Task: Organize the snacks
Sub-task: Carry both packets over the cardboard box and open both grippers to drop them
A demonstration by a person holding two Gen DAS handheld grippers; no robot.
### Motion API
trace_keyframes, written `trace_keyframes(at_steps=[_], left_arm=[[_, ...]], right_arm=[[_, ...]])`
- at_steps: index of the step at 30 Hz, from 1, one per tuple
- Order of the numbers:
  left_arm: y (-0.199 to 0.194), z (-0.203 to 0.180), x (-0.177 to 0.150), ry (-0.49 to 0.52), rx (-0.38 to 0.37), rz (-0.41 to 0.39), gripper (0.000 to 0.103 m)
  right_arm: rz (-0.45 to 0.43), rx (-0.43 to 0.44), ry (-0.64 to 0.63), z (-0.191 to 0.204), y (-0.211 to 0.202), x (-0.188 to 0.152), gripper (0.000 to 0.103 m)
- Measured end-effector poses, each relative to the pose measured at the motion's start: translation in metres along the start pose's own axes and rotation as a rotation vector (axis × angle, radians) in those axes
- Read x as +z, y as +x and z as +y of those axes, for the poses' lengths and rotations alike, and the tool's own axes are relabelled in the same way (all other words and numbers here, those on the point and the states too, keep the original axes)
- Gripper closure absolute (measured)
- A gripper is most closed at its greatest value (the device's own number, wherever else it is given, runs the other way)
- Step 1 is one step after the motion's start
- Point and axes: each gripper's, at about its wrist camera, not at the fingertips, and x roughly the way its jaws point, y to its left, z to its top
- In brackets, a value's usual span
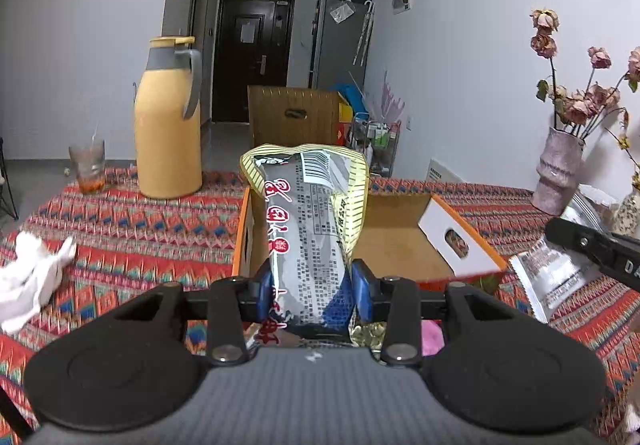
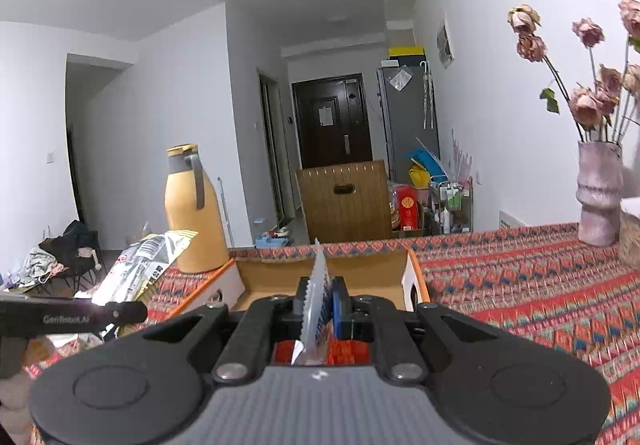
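Note:
My left gripper is shut on a grey and yellow snack bag with red characters, held upright just before the open cardboard box. The bag also shows at the left of the right wrist view. My right gripper is shut on a thin silver snack packet, seen edge-on, just before the same box. In the left wrist view that packet hangs at the right, held by the right gripper's fingers. The box interior looks bare where it shows.
A yellow thermos jug and a used glass stand at the far left of the patterned tablecloth. Crumpled white tissue lies at the left. A vase of dried roses stands far right. A chair is behind the table.

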Motion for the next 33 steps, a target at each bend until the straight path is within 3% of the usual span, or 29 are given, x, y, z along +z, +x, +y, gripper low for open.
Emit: trace_keyframes(at_steps=[12, 19, 26, 28, 30, 31, 33], left_arm=[[0.089, -0.01, 0.042, -0.009, 0.074, 0.04, 0.063], [0.139, -0.004, 0.026, -0.014, 0.115, 0.117, 0.063], [0.153, -0.005, 0.012, 0.0, 0.118, 0.135, 0.061], [0.151, -0.005, 0.01, 0.001, 0.111, 0.129, 0.055], [0.148, -0.005, 0.009, -0.004, 0.105, 0.112, 0.039], [0.145, -0.005, 0.009, -0.005, 0.105, 0.098, 0.034], [0.137, -0.004, 0.01, -0.011, 0.102, 0.063, 0.014]], right_arm=[[0.121, -0.057, 0.026, -0.03, 0.122, 0.047, 0.094], [0.217, -0.101, 0.066, -0.055, 0.178, 0.035, 0.094], [0.251, -0.106, 0.046, -0.059, 0.197, 0.018, 0.094], [0.259, -0.101, 0.044, -0.058, 0.199, 0.014, 0.093], [0.274, -0.096, 0.044, -0.058, 0.203, 0.011, 0.092], [0.283, -0.091, 0.045, -0.059, 0.205, 0.01, 0.089], [0.292, -0.097, 0.044, -0.057, 0.206, 0.008, 0.081]])
